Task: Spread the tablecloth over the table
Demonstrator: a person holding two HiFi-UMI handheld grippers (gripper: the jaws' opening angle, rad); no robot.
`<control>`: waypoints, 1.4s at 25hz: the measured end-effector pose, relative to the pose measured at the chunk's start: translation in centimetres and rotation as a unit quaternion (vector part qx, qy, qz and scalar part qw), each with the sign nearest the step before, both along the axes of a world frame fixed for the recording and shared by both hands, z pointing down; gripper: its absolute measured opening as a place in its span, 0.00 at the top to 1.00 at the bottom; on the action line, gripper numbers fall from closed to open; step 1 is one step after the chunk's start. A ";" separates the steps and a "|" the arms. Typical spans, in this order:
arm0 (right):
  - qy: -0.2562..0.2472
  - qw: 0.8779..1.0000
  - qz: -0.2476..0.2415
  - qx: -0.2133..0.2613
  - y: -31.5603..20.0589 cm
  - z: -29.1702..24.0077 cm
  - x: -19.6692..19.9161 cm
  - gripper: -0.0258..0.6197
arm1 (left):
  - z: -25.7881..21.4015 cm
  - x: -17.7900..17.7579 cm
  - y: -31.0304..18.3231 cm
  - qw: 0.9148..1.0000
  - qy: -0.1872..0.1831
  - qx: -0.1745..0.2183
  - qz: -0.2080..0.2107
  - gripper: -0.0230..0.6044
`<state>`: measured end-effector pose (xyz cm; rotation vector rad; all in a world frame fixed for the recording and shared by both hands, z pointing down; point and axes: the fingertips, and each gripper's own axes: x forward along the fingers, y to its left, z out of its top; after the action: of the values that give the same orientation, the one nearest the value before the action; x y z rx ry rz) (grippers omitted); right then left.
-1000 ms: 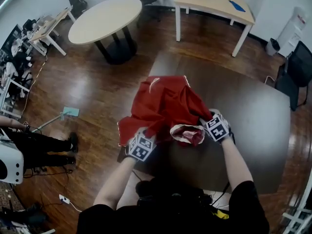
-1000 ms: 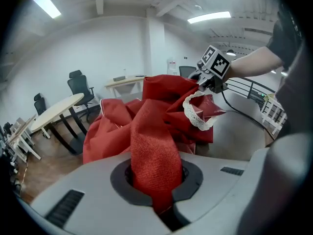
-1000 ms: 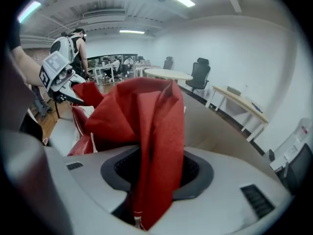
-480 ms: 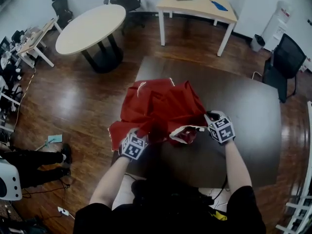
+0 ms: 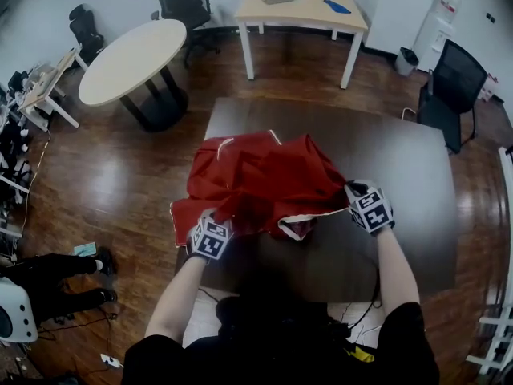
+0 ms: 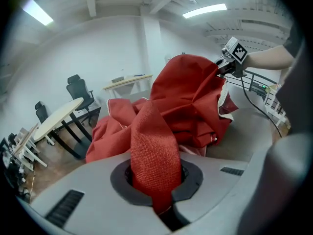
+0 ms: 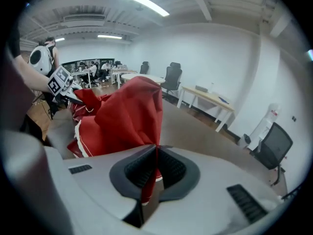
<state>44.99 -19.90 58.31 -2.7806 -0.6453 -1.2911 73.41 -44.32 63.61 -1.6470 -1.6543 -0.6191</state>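
Right now the red tablecloth point(image 5: 264, 179) lies bunched in a heap on the dark table point(image 5: 401, 167). It fills the middle of the head view and covers the table's left part, and one fold hangs past the table's left edge. The table top toward the right of the frame is bare.

The left gripper point(image 5: 218, 219) sits at the lower left of the heap and is clamped on a thick fold of the cloth. In the left gripper view the coarse red weave rises straight out of the closed jaws at lower centre.

The right gripper point(image 5: 350, 191) is at the right side of the heap. Its jaws have just been closing, and they are now pressed together on a thin edge of the cloth with a pale hem. In the right gripper view the fabric climbs from between the jaws to a peak in the upper middle of the frame.

A white-trimmed edge of the cloth runs between the two grippers.

On the wooden floor point(image 5: 104, 175), a pale round table point(image 5: 132, 50) stands at upper left. A pale desk point(image 5: 304, 6) stands at top centre, and a black chair point(image 5: 457, 79) at upper right.
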 end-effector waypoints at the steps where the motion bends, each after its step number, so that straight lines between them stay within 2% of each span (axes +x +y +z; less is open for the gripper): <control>1: -0.002 1.000 0.004 -0.015 0.7 -0.3 -0.9 0.93 | 0.0 -0.2 0.2 1.000 0.010 0.007 -0.002 0.94; 4: -0.003 0.998 0.017 -0.062 3.0 -2.4 -3.8 0.93 | 0.7 0.2 0.0 0.998 0.047 0.038 -0.026 0.94; 8: 0.023 0.991 0.018 -0.131 5.7 -7.0 -7.0 0.93 | 0.3 1.7 -1.1 0.991 0.063 0.051 -0.110 0.94; 11: 0.048 0.981 0.044 -0.183 8.7 -11.4 -11.0 0.94 | 0.5 2.4 -2.5 0.981 0.072 0.070 -0.167 0.94; 14: 0.050 0.978 0.062 -0.195 12.0 -13.7 -16.6 0.94 | -0.1 1.3 -3.2 0.972 0.070 0.075 -0.212 0.94; 17: 0.017 0.977 0.072 -0.200 15.0 -13.3 -22.5 0.94 | -1.2 -0.6 -3.2 0.967 0.077 0.070 -0.232 0.94; 20: -0.028 0.975 0.086 -0.204 17.9 -12.1 -28.0 0.94 | -1.2 -2.9 -3.0 0.967 0.073 0.079 -0.229 0.94; 23: -0.074 0.973 0.107 -0.190 19.9 -9.5 -31.8 0.94 | -1.7 -4.5 -2.7 0.969 0.096 0.087 -0.208 0.94; 26: -0.113 0.971 0.120 -0.171 20.2 -5.9 -33.2 0.93 | -1.3 -6.2 -1.5 0.974 0.119 0.100 -0.166 0.93; 28: -0.129 0.970 0.123 -0.164 19.5 -3.8 -33.0 0.87 | -1.7 -6.8 -0.4 0.975 0.137 0.103 -0.144 0.92; 30: -0.114 0.973 0.123 -0.157 18.2 -3.2 -32.0 0.68 | -2.2 -7.1 0.5 0.977 0.136 0.102 -0.129 0.85; 31: -0.096 0.975 0.123 -0.160 17.5 -3.8 -31.2 0.64 | -2.7 -7.3 1.0 0.979 0.134 0.096 -0.122 0.77; 33: -0.059 0.975 0.118 -0.180 16.3 -5.9 -29.7 0.64 | -4.1 -7.6 2.2 0.982 0.135 0.078 -0.105 0.63; 35: -0.027 0.974 0.108 -0.196 15.1 -8.1 -28.0 0.64 | -5.6 -8.1 3.7 0.985 0.144 0.053 -0.083 0.60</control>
<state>16.95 -4.84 50.17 -2.8578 -1.2949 -1.3212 65.31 -40.62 57.99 -1.7170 -1.2665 -0.5132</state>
